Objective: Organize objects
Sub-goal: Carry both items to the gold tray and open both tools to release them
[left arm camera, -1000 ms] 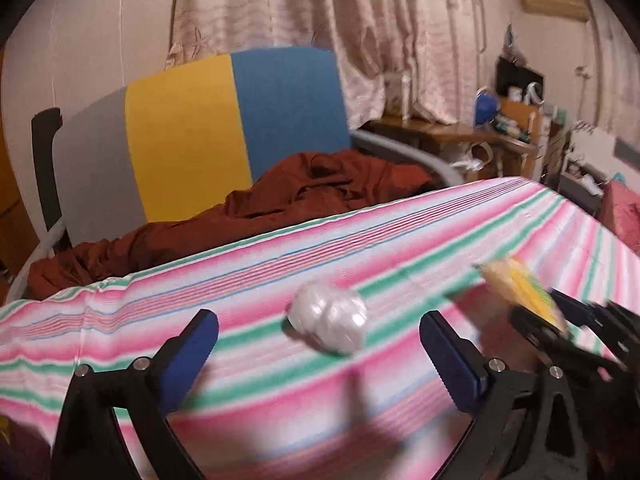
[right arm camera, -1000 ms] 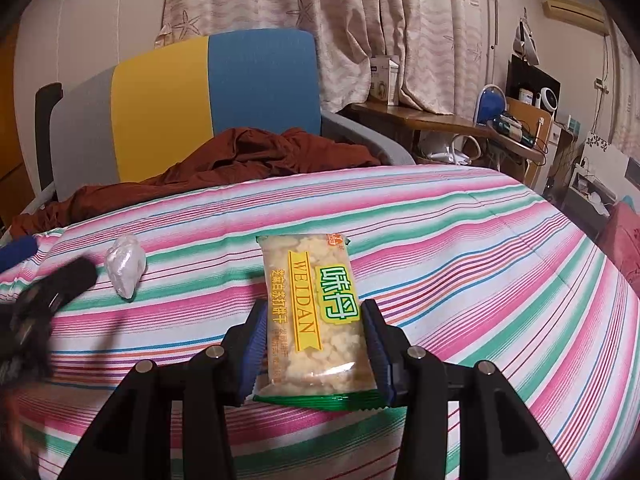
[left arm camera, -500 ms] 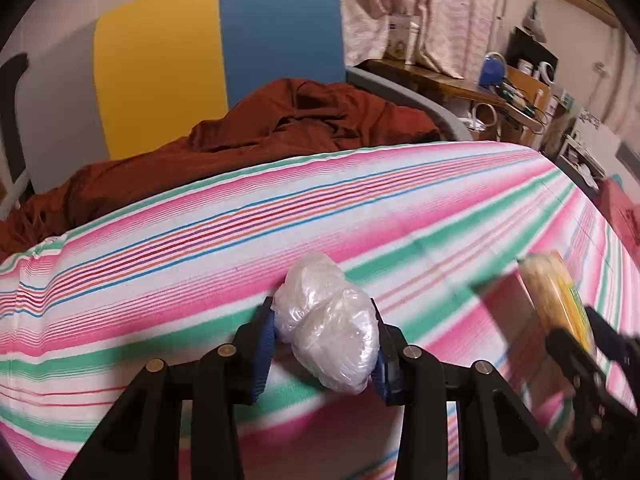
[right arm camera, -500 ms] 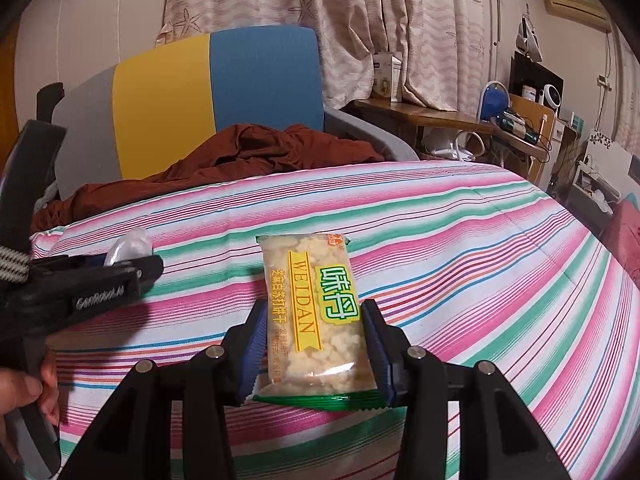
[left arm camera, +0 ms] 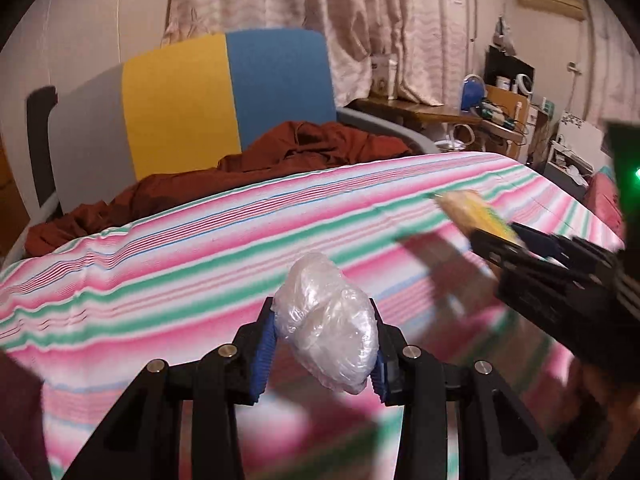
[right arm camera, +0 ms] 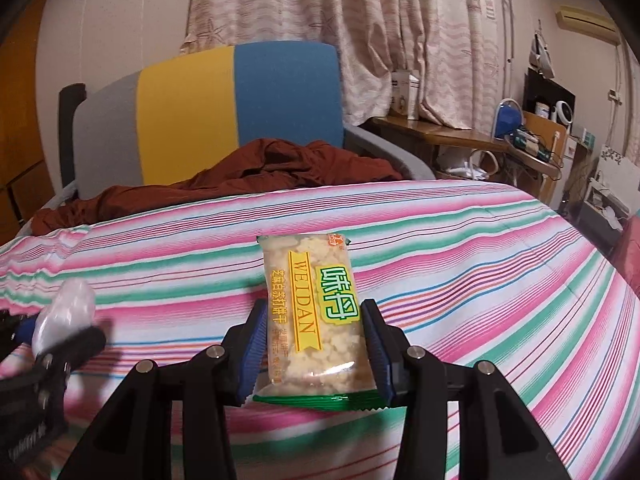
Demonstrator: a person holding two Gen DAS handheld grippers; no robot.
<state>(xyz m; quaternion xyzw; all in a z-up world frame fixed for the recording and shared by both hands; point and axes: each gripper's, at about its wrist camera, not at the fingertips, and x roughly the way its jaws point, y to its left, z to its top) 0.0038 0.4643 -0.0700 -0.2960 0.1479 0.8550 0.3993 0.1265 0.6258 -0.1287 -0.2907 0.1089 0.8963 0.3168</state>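
A: What's the surface?
B: A striped cloth [right arm camera: 460, 240] in pink, green and white; a chair [right arm camera: 240, 108] with rust fabric [right arm camera: 256, 168] at 12 o'clock, curtains [right arm camera: 360, 20] behind.
A: The tongs?
B: Left tongs [left arm camera: 325, 344] clench a clear plastic wad [left arm camera: 330, 328]; right tongs [right arm camera: 314, 344] clench a snack packet [right arm camera: 316, 320] above the cloth

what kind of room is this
Likely a lived-in bedroom or small home room: patterned curtains, a cluttered wooden desk, and a striped cloth with rumpled brown fabric behind.
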